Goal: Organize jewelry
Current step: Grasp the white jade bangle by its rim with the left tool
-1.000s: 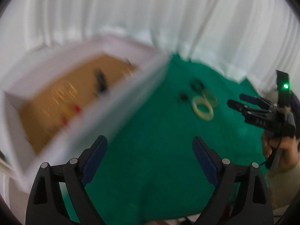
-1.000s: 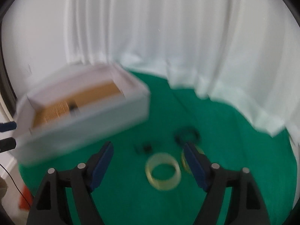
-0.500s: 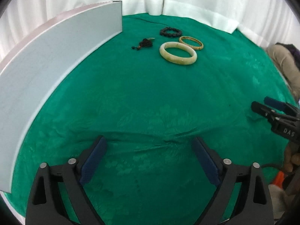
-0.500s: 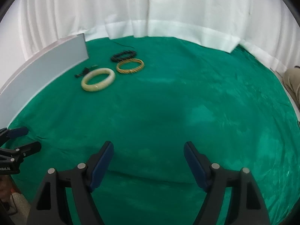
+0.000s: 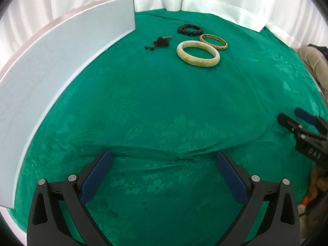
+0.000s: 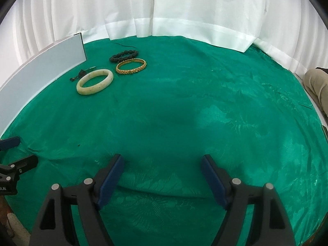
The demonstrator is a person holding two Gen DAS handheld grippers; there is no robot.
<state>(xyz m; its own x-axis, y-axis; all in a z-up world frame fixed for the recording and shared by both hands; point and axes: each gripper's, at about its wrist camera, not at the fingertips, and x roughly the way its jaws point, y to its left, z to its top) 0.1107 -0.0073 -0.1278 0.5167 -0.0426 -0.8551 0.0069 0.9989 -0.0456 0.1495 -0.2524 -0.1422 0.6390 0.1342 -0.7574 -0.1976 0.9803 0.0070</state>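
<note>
Several jewelry pieces lie at the far side of a green cloth: a pale jade bangle [image 5: 198,54] [image 6: 95,81], a gold bangle [image 5: 213,41] [image 6: 131,66], a dark bead bracelet [image 5: 190,29] [image 6: 124,56] and a small dark pendant [image 5: 160,42] [image 6: 81,74]. A white box [image 5: 61,61] [image 6: 41,65] stands to their left, only its outer wall showing. My left gripper [image 5: 164,164] is open and empty, low over the near cloth. My right gripper [image 6: 163,167] is open and empty, also near the front, to the right of the left one [image 5: 295,119].
The green patterned cloth [image 5: 164,106] covers the table and is wrinkled near the front. White curtains [image 6: 164,10] hang behind the table. A person's beige-clad leg [image 6: 316,82] is at the right edge.
Both grippers dropped from above the box to low over the near cloth about a second ago. Since half a second ago they barely moved. Both stayed open.
</note>
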